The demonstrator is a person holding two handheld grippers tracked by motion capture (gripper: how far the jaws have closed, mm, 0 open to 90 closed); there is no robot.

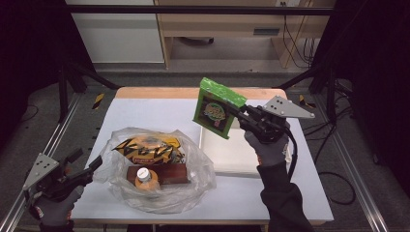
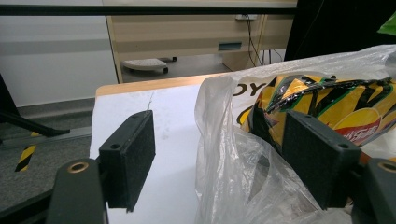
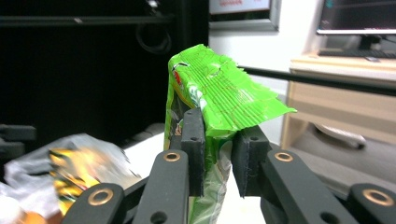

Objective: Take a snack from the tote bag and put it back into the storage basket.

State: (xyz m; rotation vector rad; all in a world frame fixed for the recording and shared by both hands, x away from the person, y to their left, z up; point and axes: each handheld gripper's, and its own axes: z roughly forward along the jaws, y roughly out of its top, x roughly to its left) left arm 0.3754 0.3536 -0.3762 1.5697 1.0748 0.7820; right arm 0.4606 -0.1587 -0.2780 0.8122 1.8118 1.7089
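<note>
So the right gripper has its jaws clamped on a green snack packet, pinching it near one side and holding it up in the air over the far part of the white table, above a shallow white tray. The left gripper sits low at the near left corner with its jaws wide apart, one pad out over the table and the other pushed against the clear plastic bag, not squeezing anything. Inside that bag there's a yellow chip bag, a brown box and a bottle with a white cap.
</note>
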